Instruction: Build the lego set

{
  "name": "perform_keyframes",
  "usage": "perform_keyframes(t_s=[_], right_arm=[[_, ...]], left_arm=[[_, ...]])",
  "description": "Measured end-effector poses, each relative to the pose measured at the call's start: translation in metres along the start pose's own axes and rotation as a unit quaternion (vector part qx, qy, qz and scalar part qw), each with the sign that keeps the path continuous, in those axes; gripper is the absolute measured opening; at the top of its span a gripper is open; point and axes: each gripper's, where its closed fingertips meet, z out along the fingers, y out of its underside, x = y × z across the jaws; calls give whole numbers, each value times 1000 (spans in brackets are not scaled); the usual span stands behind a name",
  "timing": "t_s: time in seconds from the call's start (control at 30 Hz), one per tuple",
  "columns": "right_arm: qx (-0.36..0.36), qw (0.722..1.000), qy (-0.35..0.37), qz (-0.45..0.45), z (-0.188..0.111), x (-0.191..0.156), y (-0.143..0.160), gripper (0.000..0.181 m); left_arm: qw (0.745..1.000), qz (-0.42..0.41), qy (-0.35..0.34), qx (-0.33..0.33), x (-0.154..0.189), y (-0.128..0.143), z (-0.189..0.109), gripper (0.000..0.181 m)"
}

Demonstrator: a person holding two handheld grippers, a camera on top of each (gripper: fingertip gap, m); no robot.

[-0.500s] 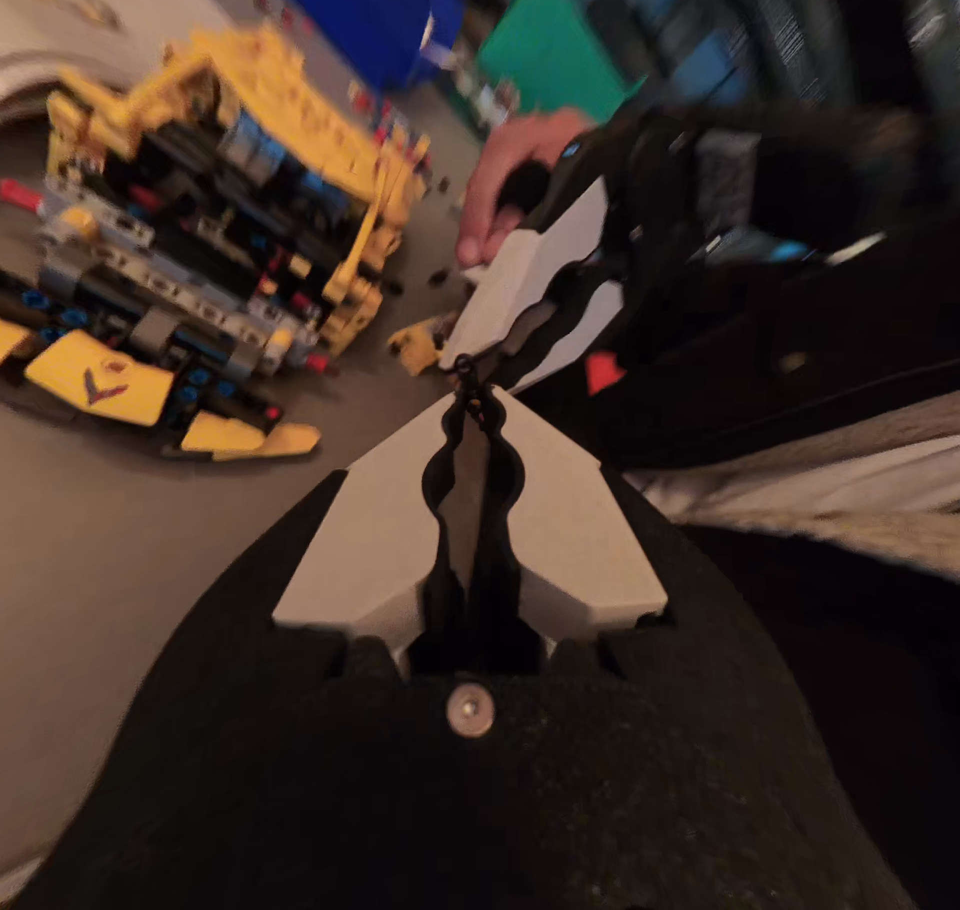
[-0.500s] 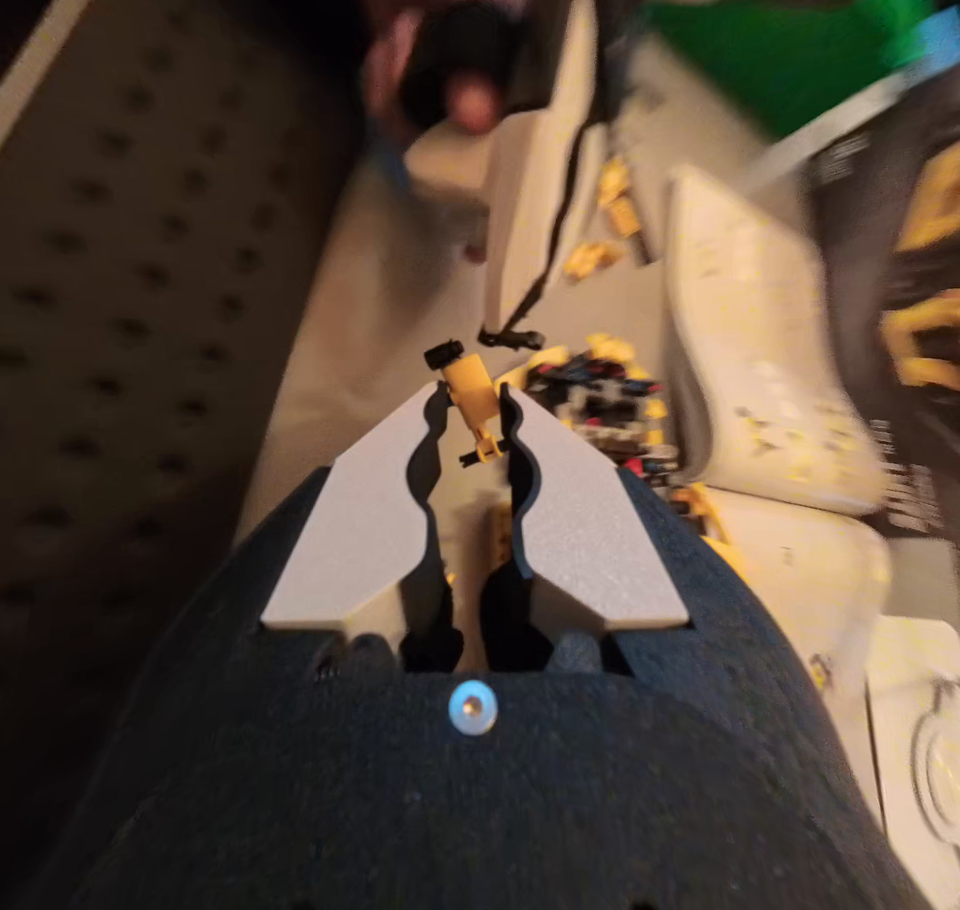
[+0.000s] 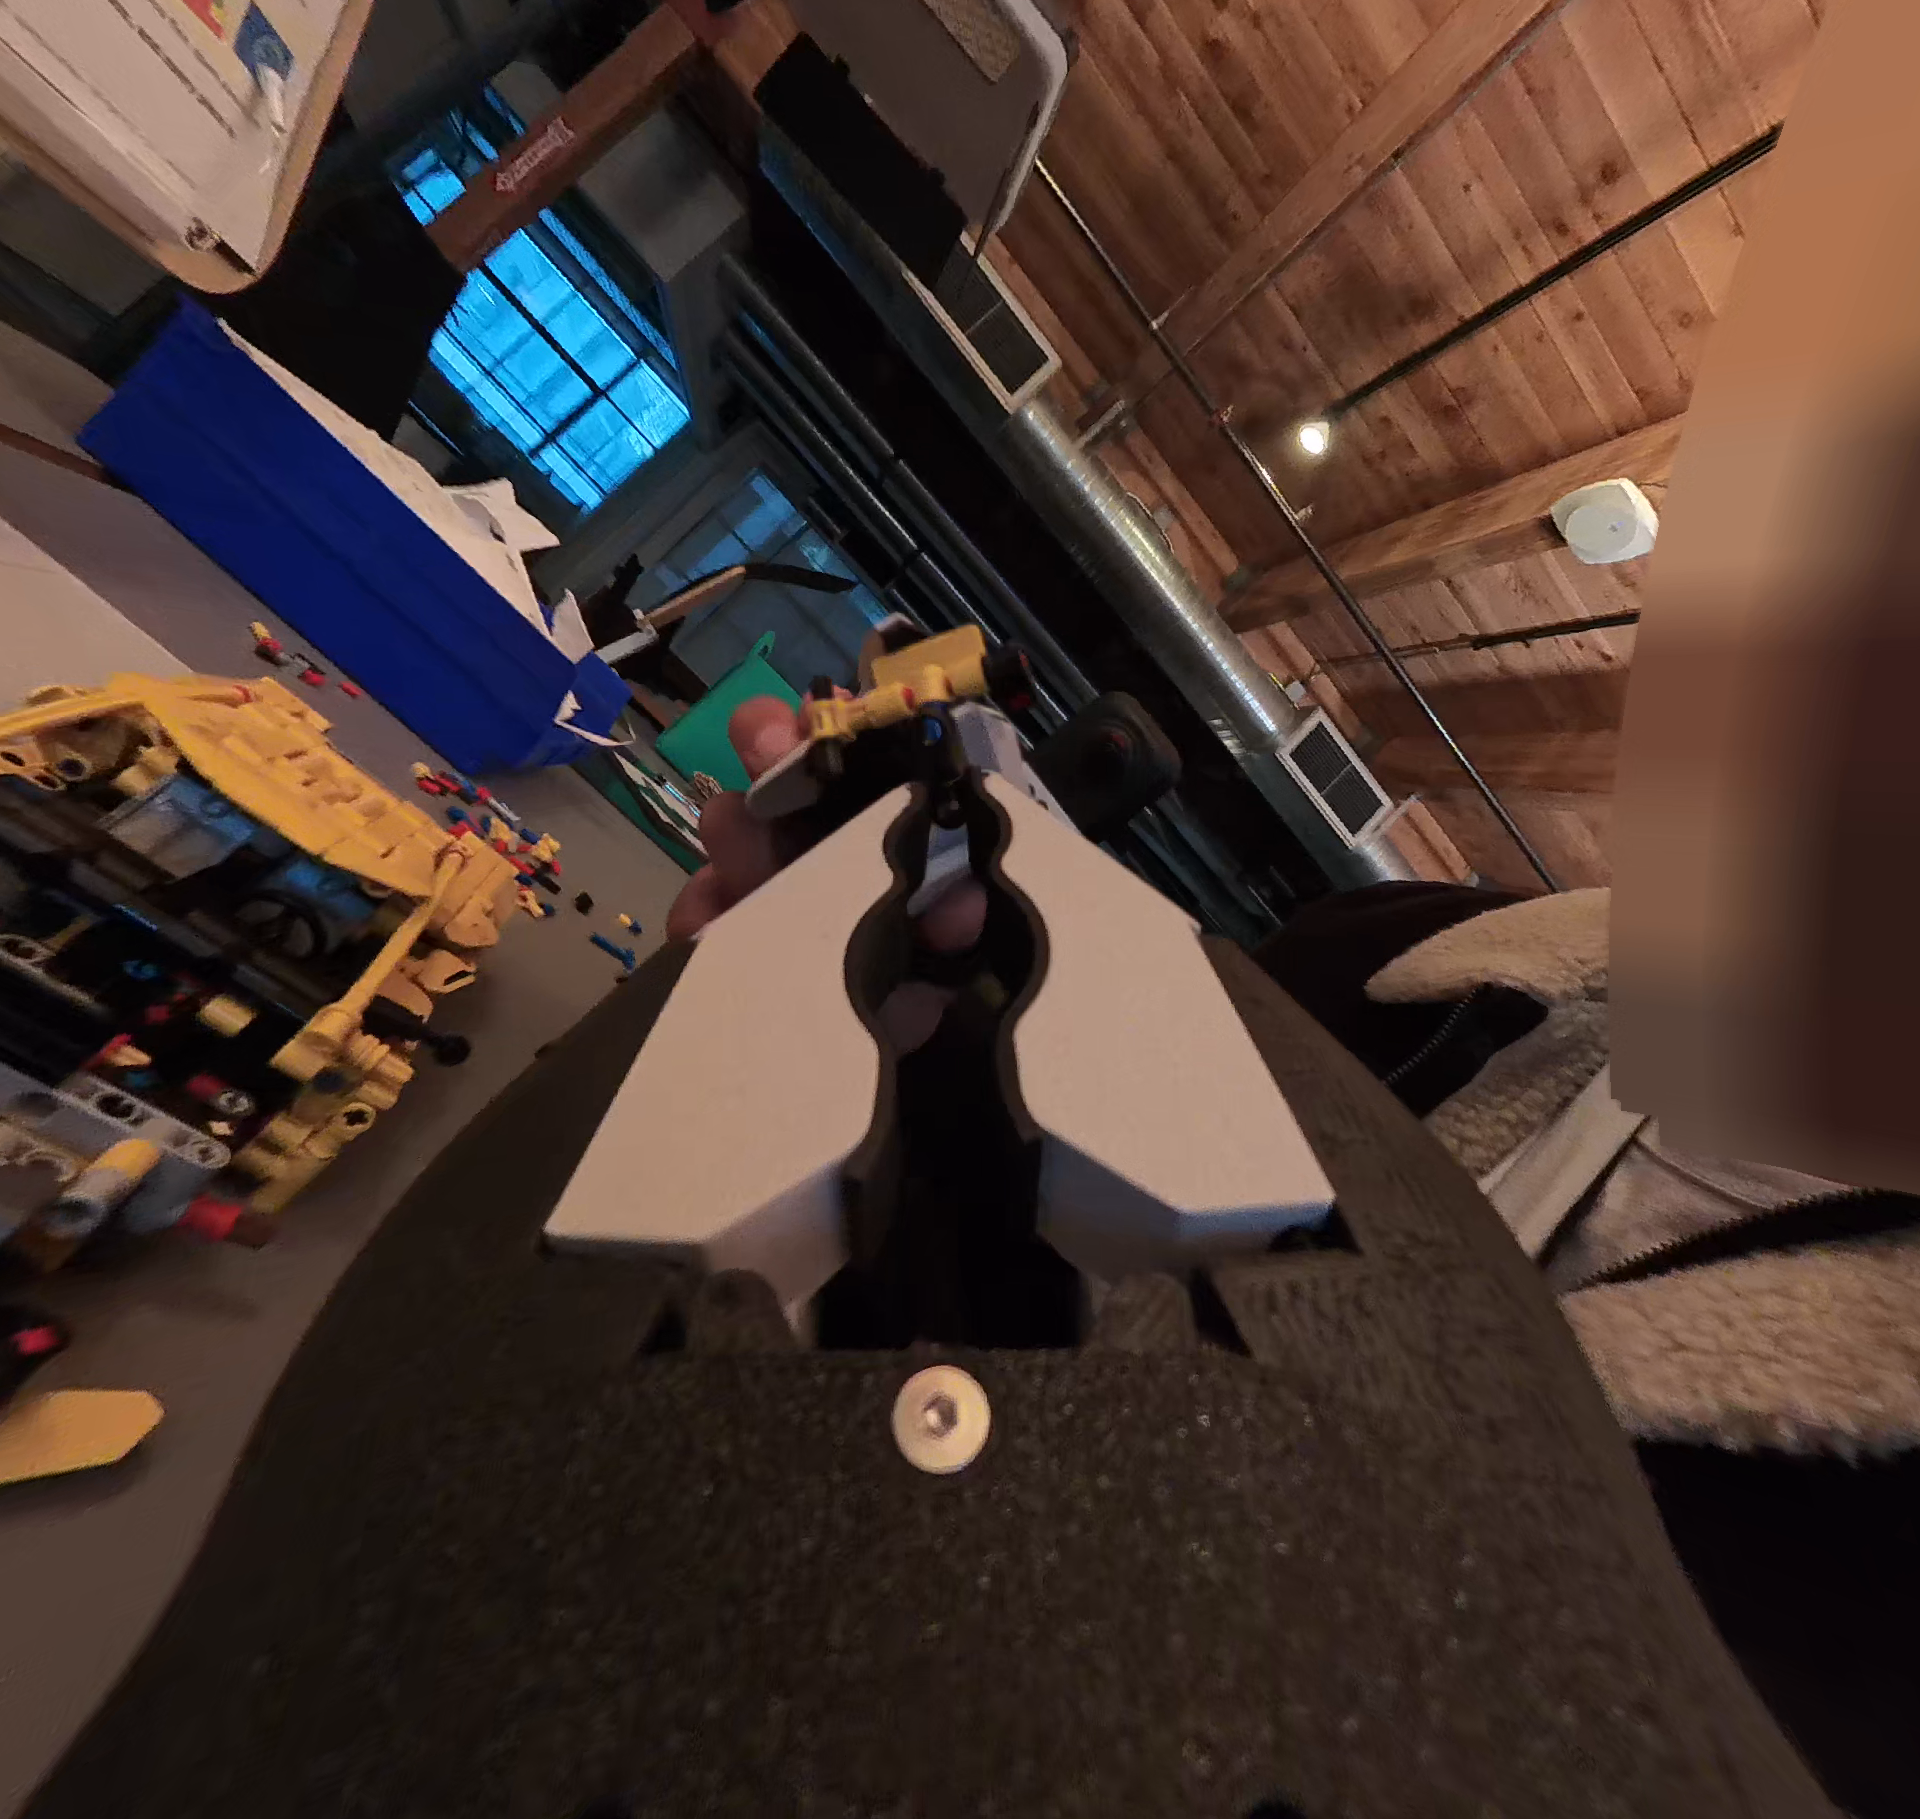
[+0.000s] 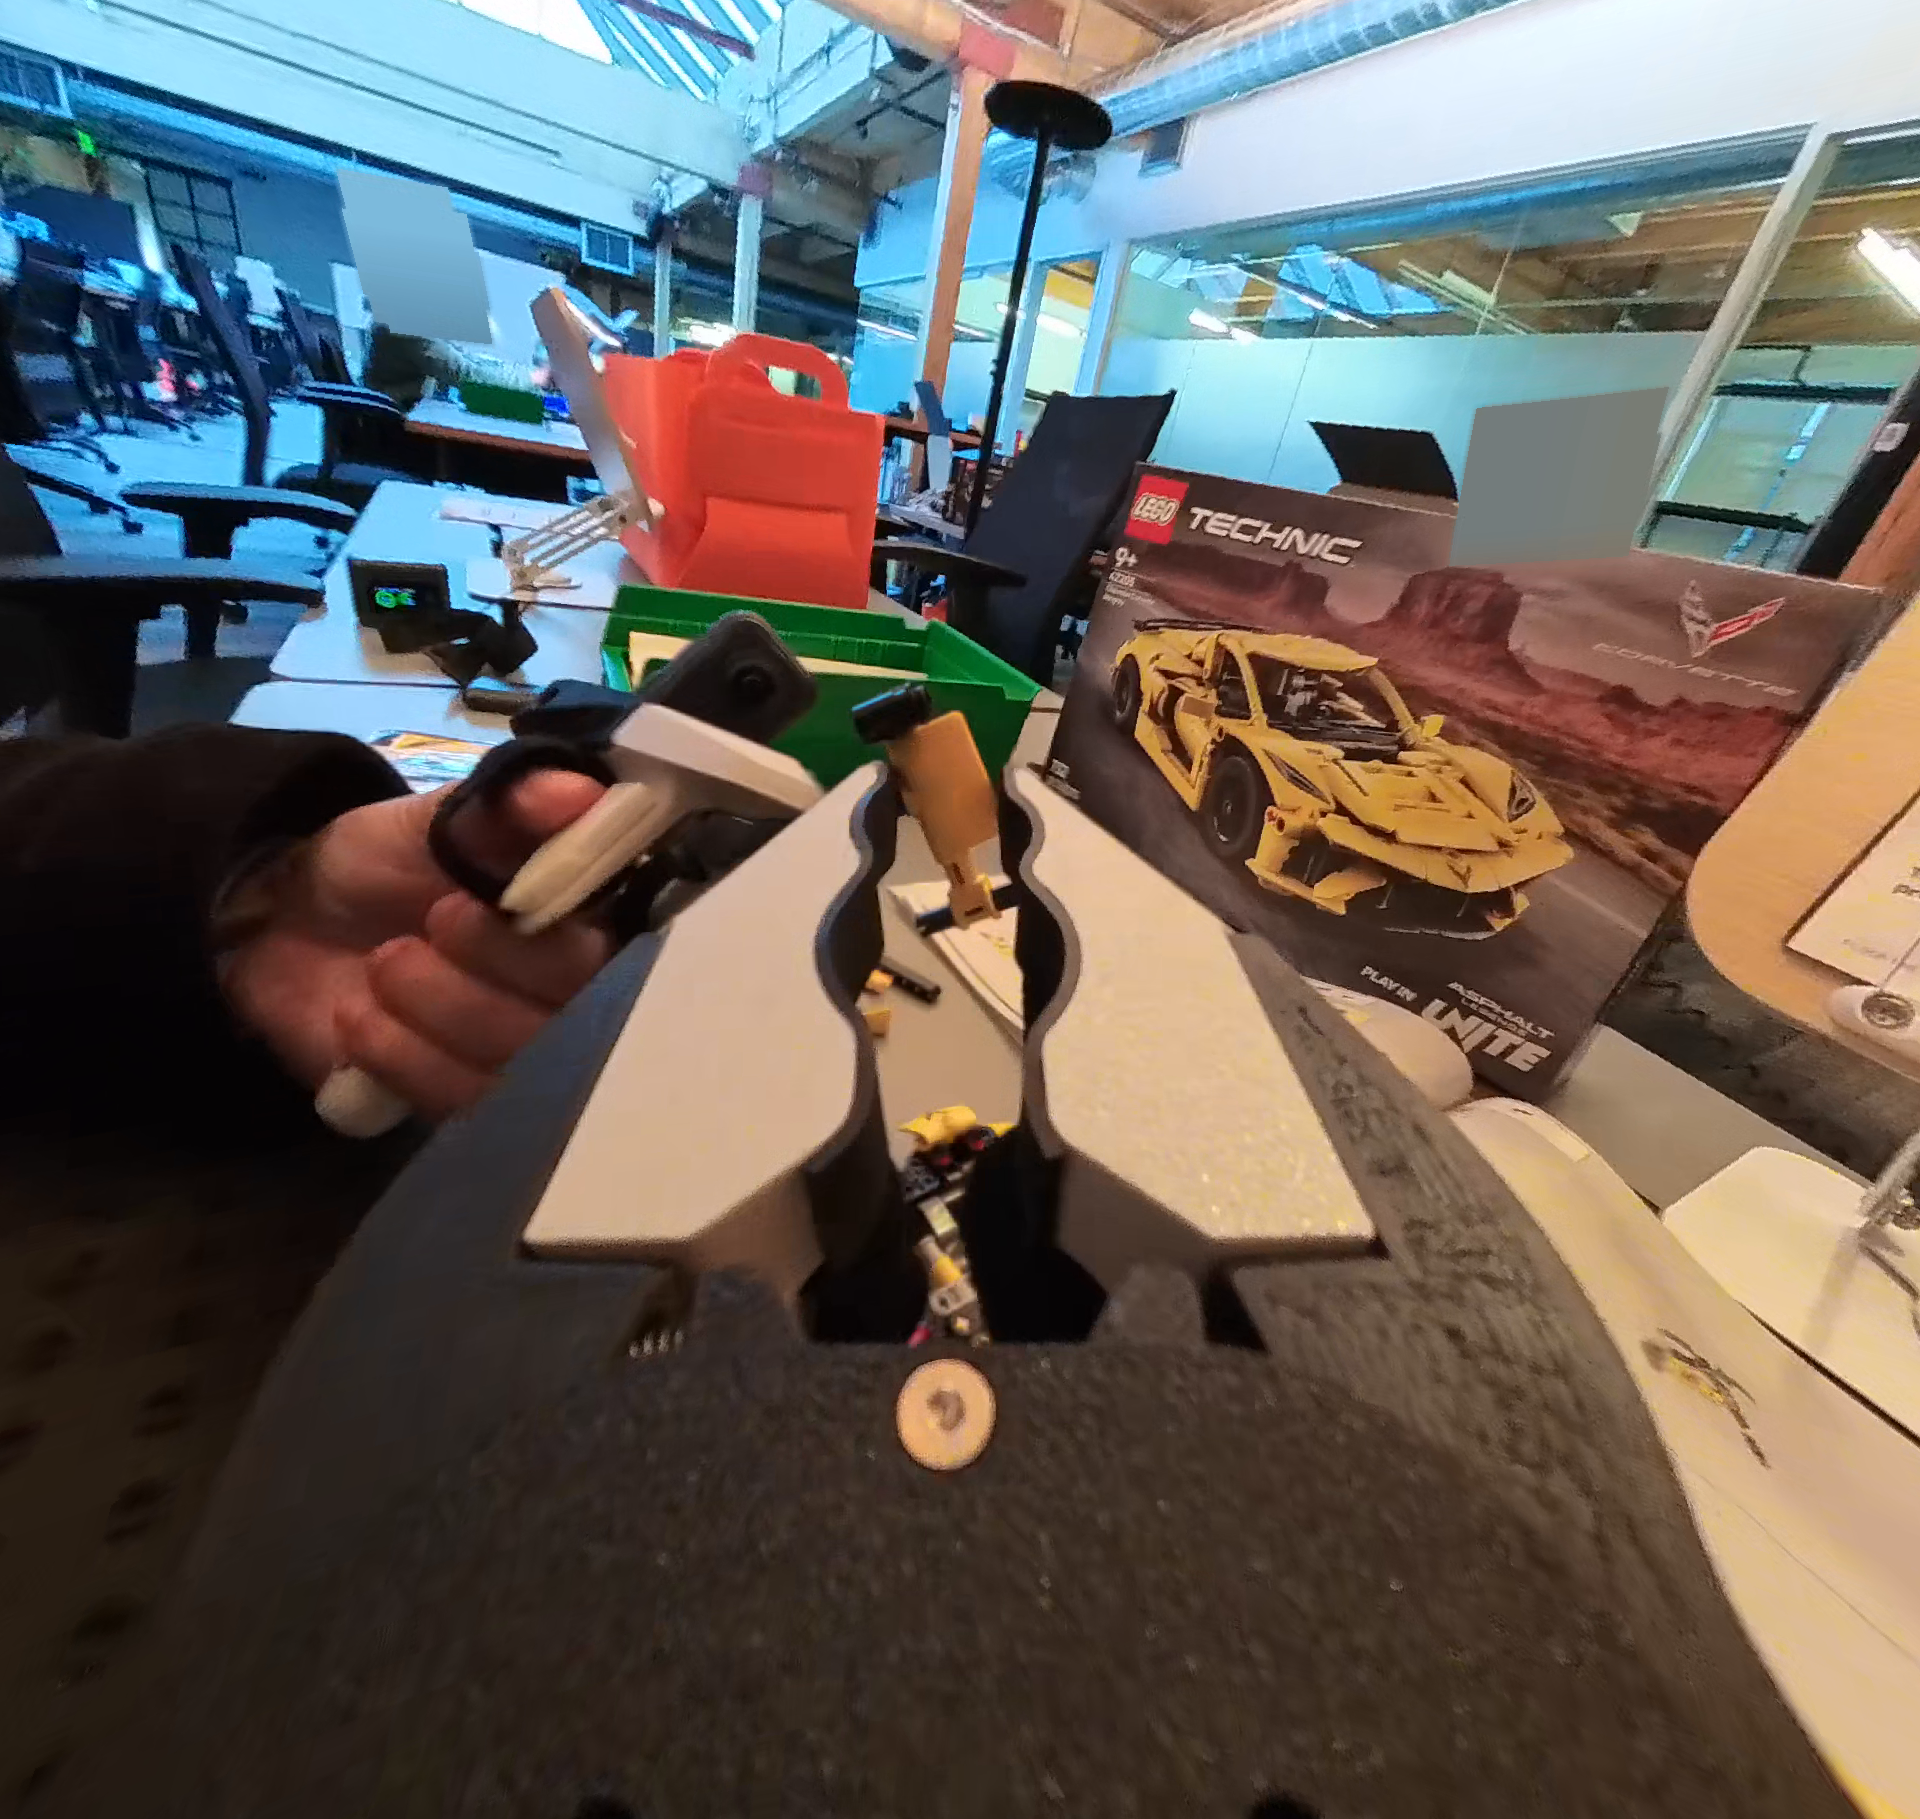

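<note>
The right tool (image 4: 943,803) pinches a small yellow sub-assembly (image 4: 940,782) near its fingertips and holds it up in the air above the bench (image 4: 935,1063), its black pin end sticking out past the tips. The left tool (image 3: 948,801) sits close in front of that piece with its fingertips nearly pressed together on something small and dark; whether that is a separate pin or part of the yellow piece cannot be told. In the left wrist view the yellow sub-assembly (image 3: 914,694) sits just beyond the left tool's tips, with the right tool's grey fingers (image 3: 790,782) behind it. The step in hand looks like joining a small connector to the held piece in mid-air, before it goes to the half-built yellow car (image 3: 239,896) resting on the bench at the left, with loose pieces (image 3: 499,834) scattered beside it. The next move likely calls for lining the pin up with a hole and pushing straight, while the right tool keeps the piece from twisting.
</note>
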Motion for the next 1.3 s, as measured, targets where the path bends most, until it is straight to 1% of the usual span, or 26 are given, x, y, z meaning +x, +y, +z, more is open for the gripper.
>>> perform_keyframes(t_s=[0.13, 0.5, 0.67, 0.83, 1.03, 1.3], right_arm=[[4, 1000, -9, 18, 2, -5, 2, 17], [8, 1000, 19, -5, 3, 1, 4, 17], [9, 998, 56, -29, 2, 7, 5, 17], [6, 988, 121, -100, 0, 13, 5, 17], [-6, 992, 104, -73, -2, 13, 10, 17], [-25, 990, 106, -95, -6, 10, 14, 16]], left_arm=[[1000, -7, -10, 23, -6, -4, 1, 6], [997, -35, 4, 62, -7, -11, 2, 6], [993, -58, 5, 102, -11, -14, 4, 6], [980, -115, 28, 162, -18, -17, 6, 6], [983, -104, 12, 149, -21, -15, 6, 6], [985, -98, 2, 145, -23, -15, 3, 6]])
